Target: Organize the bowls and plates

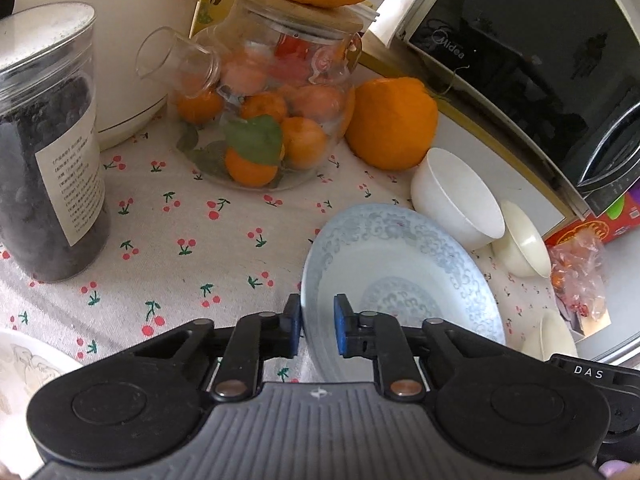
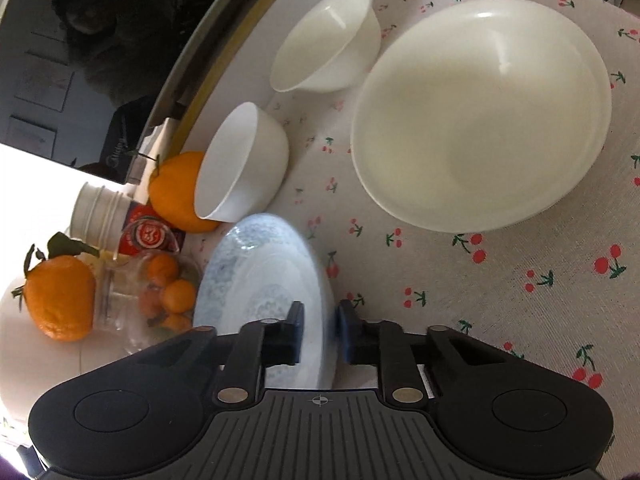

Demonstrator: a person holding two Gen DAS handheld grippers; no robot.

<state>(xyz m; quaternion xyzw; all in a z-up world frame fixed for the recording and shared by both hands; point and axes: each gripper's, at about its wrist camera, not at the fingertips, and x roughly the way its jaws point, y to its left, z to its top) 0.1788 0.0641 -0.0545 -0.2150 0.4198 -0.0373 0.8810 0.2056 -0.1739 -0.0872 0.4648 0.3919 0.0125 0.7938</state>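
Note:
A blue-patterned plate is held up off the cherry-print tablecloth. My left gripper is shut on its near rim. My right gripper is shut on the rim of the same plate from another side. A white bowl and a cream bowl stand behind the plate. In the right wrist view I see the white bowl, a tilted cream bowl and a large cream bowl. Another plate's edge shows at lower left.
A glass jar of small oranges, a large orange, a dark-filled jar and a white appliance stand at the back. A black microwave is at the right. A plastic bag lies beside it.

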